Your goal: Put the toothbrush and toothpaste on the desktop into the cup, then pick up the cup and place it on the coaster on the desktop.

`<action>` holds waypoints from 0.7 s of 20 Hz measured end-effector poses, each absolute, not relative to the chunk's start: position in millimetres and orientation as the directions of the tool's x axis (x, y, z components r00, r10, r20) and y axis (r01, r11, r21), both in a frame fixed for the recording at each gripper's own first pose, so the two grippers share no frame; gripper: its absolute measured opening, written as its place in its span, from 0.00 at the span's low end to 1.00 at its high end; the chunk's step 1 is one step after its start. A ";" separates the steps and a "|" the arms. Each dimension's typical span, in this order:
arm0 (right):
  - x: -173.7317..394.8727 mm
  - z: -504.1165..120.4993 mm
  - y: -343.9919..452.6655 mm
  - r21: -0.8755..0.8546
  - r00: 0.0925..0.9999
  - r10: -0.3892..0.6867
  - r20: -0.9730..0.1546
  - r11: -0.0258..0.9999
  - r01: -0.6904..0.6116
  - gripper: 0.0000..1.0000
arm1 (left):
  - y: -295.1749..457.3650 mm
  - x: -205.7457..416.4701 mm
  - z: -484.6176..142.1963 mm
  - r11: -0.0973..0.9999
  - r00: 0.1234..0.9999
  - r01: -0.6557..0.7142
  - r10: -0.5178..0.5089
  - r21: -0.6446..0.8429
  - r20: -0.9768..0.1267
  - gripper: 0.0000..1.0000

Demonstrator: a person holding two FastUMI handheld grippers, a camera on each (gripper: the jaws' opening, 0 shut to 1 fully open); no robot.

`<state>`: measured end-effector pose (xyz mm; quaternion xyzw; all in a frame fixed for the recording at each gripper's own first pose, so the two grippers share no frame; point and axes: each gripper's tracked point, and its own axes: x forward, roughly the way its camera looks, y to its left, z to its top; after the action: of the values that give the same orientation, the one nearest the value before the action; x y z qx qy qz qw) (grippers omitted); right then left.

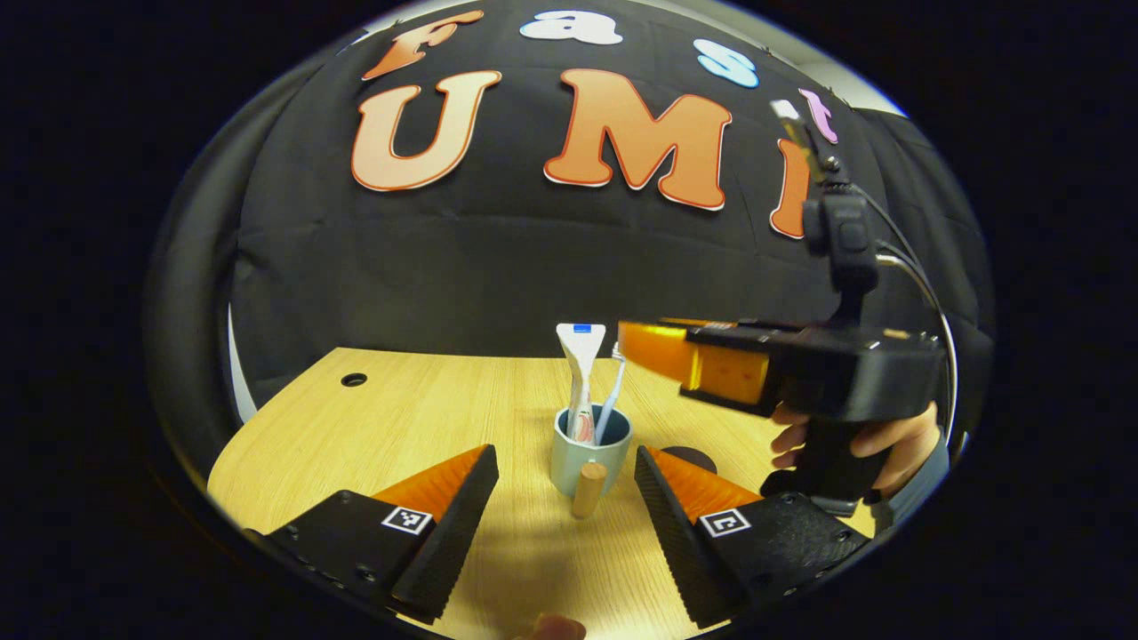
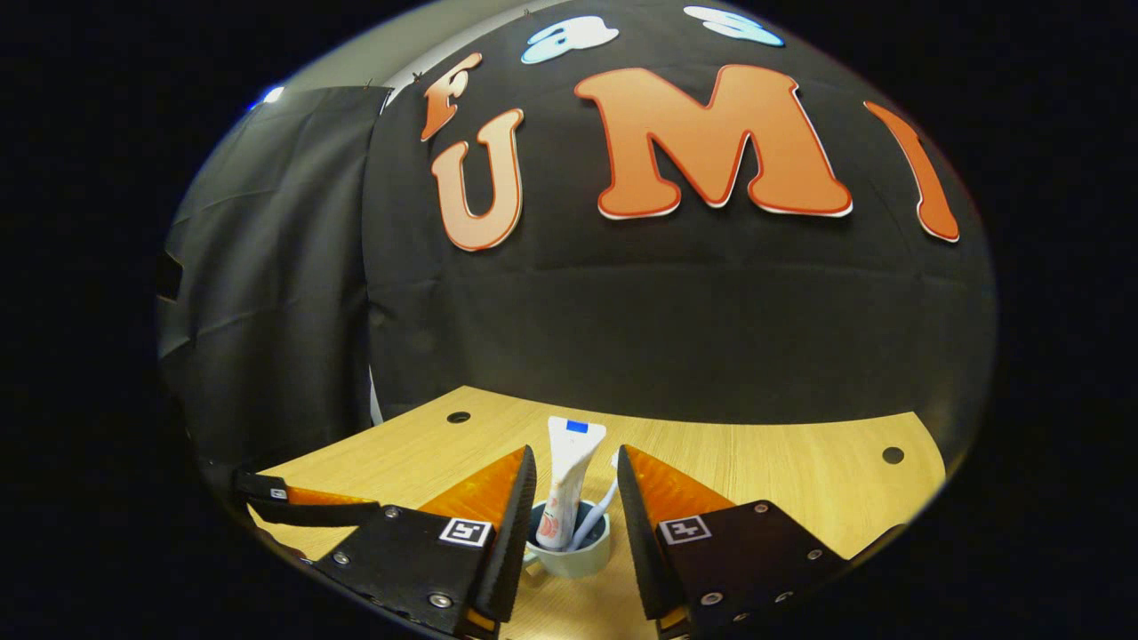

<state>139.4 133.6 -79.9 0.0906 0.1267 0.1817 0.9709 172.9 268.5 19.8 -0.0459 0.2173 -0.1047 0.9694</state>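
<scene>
1. Pale wood table (image 1: 373,427) under a black cloth wall; the cup (image 1: 587,462) stands near its middle, with the toothpaste (image 1: 581,356) and toothbrush (image 1: 612,400) already upright inside it.
2. A dark coaster (image 1: 692,458) lies just beside the cup, half hidden behind a finger.
3. That cup looks stiff and glazed, likely slippery and top-heavy with its load; I'd grip the wooden handle (image 1: 589,489) or pinch the rim.
4. Left gripper (image 1: 565,498): jaws spread wide, flanking the cup, touching nothing.
5. Right gripper (image 2: 576,524): jaws apart, hovering around the tube, holding nothing; a hand (image 1: 876,444) carries it.
</scene>
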 end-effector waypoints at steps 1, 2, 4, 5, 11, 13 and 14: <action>136.5 -71.7 125.7 0.212 0.909 0.365 -0.200 0.922 -0.324 0.56 | 268.4 173.1 16.4 0.973 0.875 0.190 -0.229 -0.132 -0.426 0.93; 132.3 -64.2 116.5 0.200 0.916 0.355 -0.189 0.927 -0.318 0.62 | 265.8 173.0 14.6 0.972 0.865 0.196 -0.234 -0.131 -0.444 0.93; 123.6 -49.6 100.2 0.181 0.924 0.337 -0.179 0.935 -0.306 0.72 | 257.5 183.2 9.9 0.969 0.838 0.213 -0.247 -0.126 -0.486 0.93; 119.0 -43.2 93.5 0.174 0.927 0.331 -0.177 0.937 -0.301 0.76 | 253.2 188.3 7.7 0.967 0.825 0.221 -0.256 -0.130 -0.504 0.93; 86.2 -15.1 62.6 0.174 0.928 0.335 -0.164 0.936 -0.308 0.92 | 233.1 203.3 -14.3 0.938 0.674 0.283 -0.343 -0.199 -0.655 0.94; 68.3 -11.6 61.6 0.181 0.911 0.377 -0.169 0.920 -0.347 0.94 | 233.0 206.4 -19.7 0.931 0.605 0.281 -0.361 -0.234 -0.709 0.93; 60.8 -7.2 56.4 0.168 0.910 0.381 -0.162 0.920 -0.355 0.97 | 231.8 208.2 -21.1 0.928 0.572 0.277 -0.368 -0.250 -0.733 0.94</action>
<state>60.8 56.4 -7.2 0.0677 0.0961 0.1886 0.9750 208.2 231.8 -21.1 -0.0535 0.4250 -0.1823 0.8850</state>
